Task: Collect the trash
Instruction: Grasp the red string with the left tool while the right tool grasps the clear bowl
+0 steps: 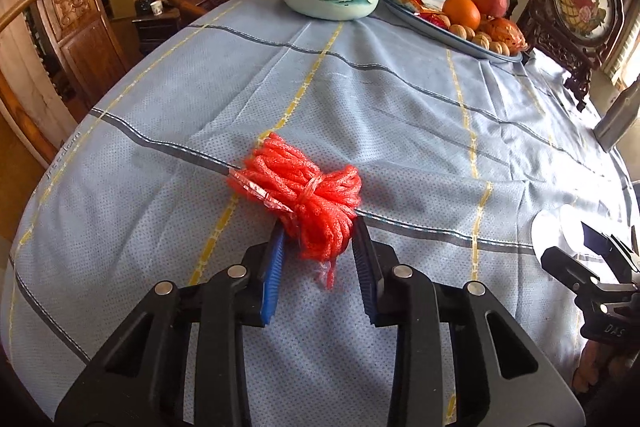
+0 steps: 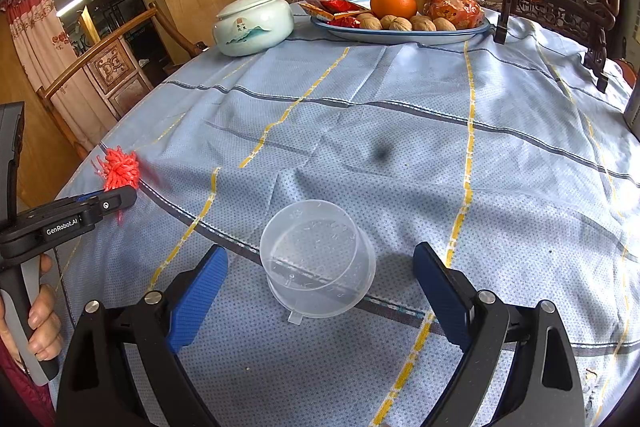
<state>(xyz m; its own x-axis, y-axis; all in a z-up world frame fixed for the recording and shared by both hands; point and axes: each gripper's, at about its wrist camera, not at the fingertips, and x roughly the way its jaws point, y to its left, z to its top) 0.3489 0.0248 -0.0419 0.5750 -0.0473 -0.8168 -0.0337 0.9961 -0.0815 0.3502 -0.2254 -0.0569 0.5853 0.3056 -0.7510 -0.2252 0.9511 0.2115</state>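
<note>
Red foam fruit net (image 1: 308,193), bunched and knotted into a wad with a scrap of clear plastic on its left side, lies on the blue checked tablecloth (image 1: 400,115) near the table's left edge. Clear plastic cup (image 2: 316,259), empty, lies tipped on its side on the cloth, mouth facing up and away, small tab on its near rim. Net and cup well apart.

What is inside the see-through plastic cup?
The clear plastic cup looks empty: it lies tipped on the blue tablecloth, whose stripe shows through its wall. Nothing covers it; the right gripper straddles it, open.
</note>
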